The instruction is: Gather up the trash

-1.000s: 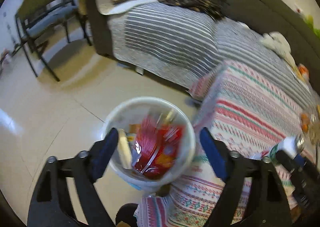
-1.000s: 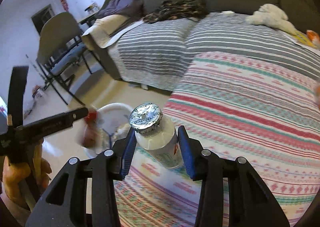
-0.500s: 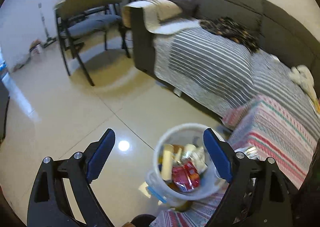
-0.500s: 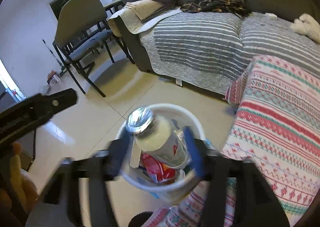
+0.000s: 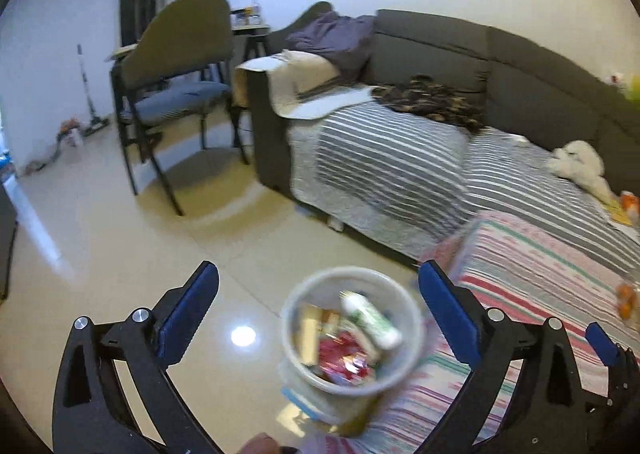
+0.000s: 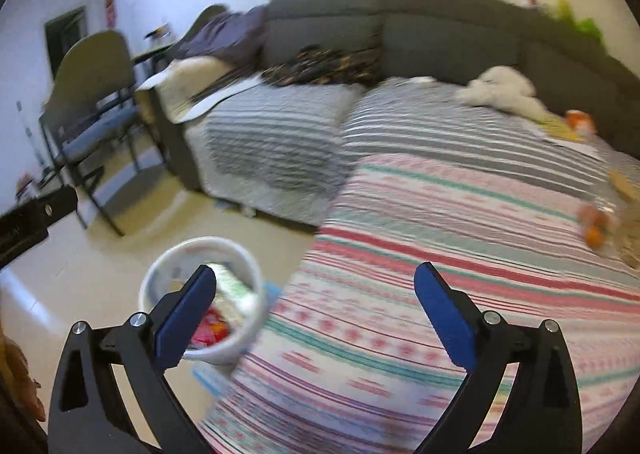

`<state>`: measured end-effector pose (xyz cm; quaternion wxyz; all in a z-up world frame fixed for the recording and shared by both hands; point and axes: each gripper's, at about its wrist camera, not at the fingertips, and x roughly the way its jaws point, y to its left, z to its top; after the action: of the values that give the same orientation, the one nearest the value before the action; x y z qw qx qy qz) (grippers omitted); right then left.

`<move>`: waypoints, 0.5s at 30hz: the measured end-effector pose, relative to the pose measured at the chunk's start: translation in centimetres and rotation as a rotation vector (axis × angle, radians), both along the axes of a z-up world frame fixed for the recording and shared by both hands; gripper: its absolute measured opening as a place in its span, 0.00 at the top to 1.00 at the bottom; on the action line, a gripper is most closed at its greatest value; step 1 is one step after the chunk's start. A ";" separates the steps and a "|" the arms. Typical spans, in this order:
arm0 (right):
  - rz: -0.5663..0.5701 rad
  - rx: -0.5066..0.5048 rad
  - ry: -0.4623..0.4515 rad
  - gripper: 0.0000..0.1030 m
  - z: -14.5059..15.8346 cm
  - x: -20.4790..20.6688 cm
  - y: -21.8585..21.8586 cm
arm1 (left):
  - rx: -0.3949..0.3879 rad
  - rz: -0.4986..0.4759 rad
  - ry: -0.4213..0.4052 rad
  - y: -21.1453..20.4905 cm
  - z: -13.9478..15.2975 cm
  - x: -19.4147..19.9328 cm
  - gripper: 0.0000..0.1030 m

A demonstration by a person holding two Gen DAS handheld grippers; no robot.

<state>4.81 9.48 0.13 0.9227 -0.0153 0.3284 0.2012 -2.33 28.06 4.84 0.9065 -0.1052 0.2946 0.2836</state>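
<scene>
The white bottle [image 5: 370, 320] that sat between the right gripper's [image 6: 316, 310] pads a second ago now lies inside the white bucket [image 5: 408, 366] on the floor, atop red wrappers [image 5: 340, 354]. That gripper's jaws have just been opening and stand wide with nothing between them, above the patterned cloth [image 6: 400, 254]. The left gripper [image 5: 318, 312] also gapes empty over the bucket.

Glossy cream tile floor [image 5: 120, 254]: white trash bucket [image 5: 412, 338] standing beside striped-cloth table [image 6: 440, 254].
</scene>
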 end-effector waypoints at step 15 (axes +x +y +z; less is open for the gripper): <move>-0.357 -0.072 -0.196 0.06 1.6 -4.7 -16.0 | 0.151 -0.330 -0.034 -16.2 -0.8 1.0 0.07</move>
<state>0.12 -6.57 1.73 0.9701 -0.0091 0.2416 0.0203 -1.35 11.86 4.03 0.9510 0.0082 0.2701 0.1504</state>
